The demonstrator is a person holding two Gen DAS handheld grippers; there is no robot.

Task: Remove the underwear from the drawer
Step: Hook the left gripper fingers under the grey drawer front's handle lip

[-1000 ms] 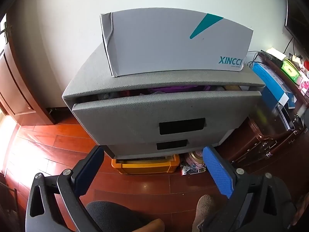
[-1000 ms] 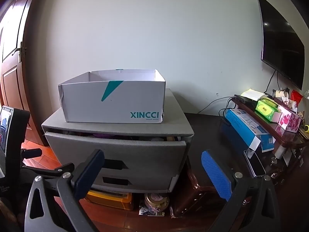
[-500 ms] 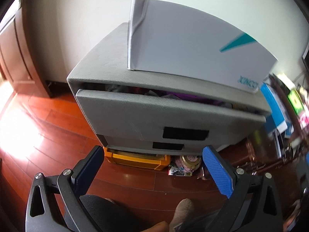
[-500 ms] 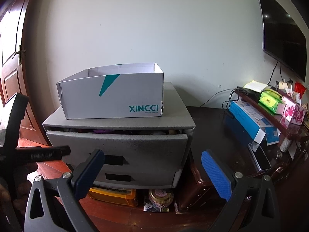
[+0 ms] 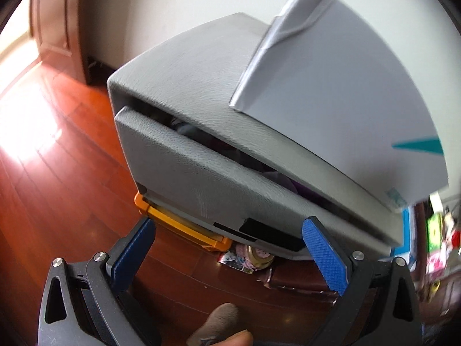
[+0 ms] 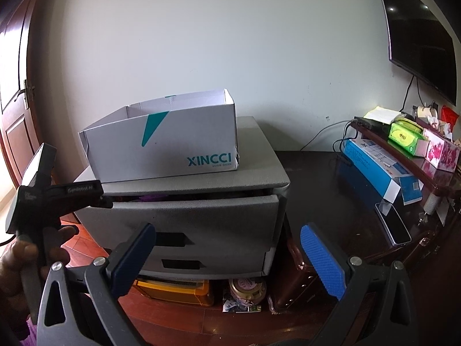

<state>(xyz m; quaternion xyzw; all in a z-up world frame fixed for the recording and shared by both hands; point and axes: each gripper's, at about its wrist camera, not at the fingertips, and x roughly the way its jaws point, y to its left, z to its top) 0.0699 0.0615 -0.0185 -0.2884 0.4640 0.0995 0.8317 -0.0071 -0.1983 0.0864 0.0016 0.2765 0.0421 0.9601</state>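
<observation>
A grey plastic drawer unit (image 6: 201, 225) stands on the wooden floor. Its top drawer (image 5: 201, 178) is slightly ajar, and dark and purple cloth (image 5: 276, 178) shows in the gap; purple cloth also shows in the right wrist view (image 6: 149, 197). My left gripper (image 5: 227, 250) is open and empty, close in front of the top drawer, tilted, below its handle slot (image 5: 270, 233). In the right wrist view the left gripper's body (image 6: 57, 196) is at the unit's left front corner. My right gripper (image 6: 227, 256) is open and empty, farther back, facing the drawer fronts.
An open white XINCCI shoebox (image 6: 164, 144) sits on the unit. An orange bin (image 6: 175, 291) and a tin (image 6: 247, 288) lie under it. A dark low table (image 6: 360, 216) with boxes and a phone stands at the right. A door (image 6: 14, 101) is at the left.
My left gripper has moved closer to the drawer unit and tilted, swinging toward its left front corner. My right gripper has come slightly nearer. Both stay open.
</observation>
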